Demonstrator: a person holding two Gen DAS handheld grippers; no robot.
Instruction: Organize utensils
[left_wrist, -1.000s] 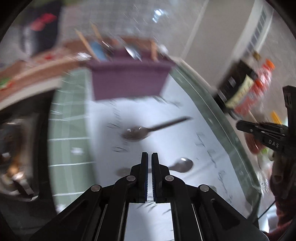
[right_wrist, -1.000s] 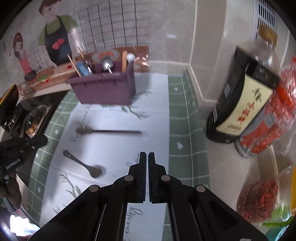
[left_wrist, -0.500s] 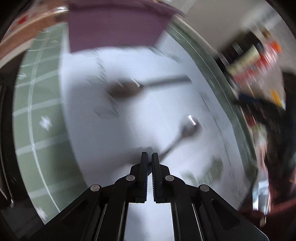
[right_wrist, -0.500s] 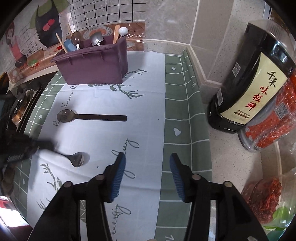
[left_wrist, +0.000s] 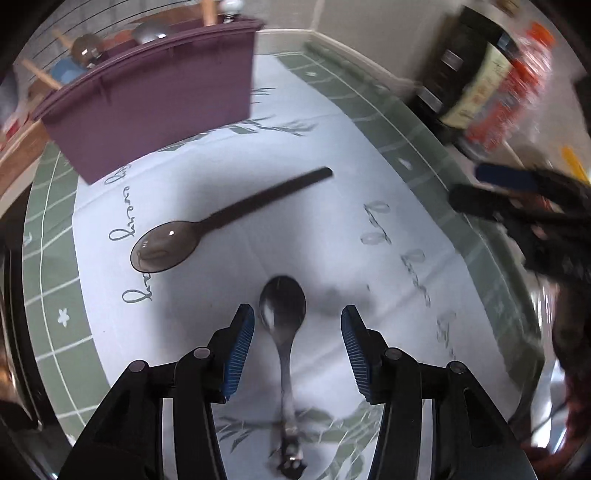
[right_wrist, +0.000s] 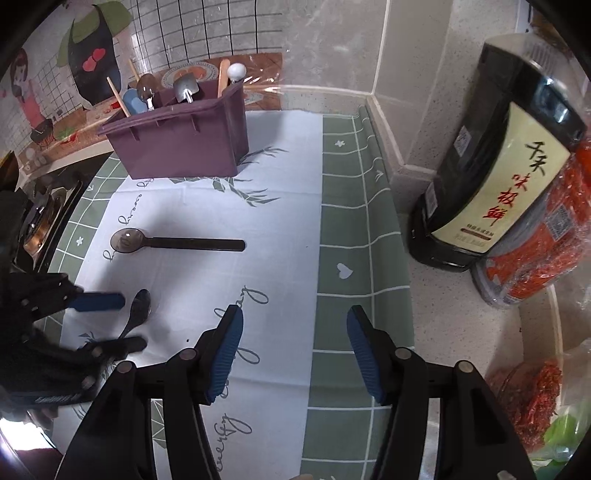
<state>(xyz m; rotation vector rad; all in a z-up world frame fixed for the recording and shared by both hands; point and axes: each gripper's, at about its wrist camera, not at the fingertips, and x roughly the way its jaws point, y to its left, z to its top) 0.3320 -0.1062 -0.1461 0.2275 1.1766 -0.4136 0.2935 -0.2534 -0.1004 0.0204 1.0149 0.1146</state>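
A small metal spoon (left_wrist: 282, 306) (right_wrist: 138, 310) lies on the white and green mat. It sits between the jaws of my left gripper (left_wrist: 297, 321) (right_wrist: 118, 323), which are opening and not pressing on it. A dark translucent plastic spoon (left_wrist: 221, 221) (right_wrist: 177, 242) lies farther up the mat. Behind it stands a purple utensil box (left_wrist: 159, 107) (right_wrist: 184, 140) holding several utensils. My right gripper (right_wrist: 293, 321) (left_wrist: 498, 184) hovers over the mat's right side, its jaws opening with nothing between them.
A tall dark sauce bottle (right_wrist: 495, 177) and a red-labelled bottle (right_wrist: 546, 236) stand by the wall at the right. A stove burner (right_wrist: 37, 221) sits off the mat's left edge. Bags of red and green food (right_wrist: 535, 398) lie at the lower right.
Both grippers went from shut to open. My left gripper swung down over the metal spoon, which now lies between its jaws. The right gripper sank a little.
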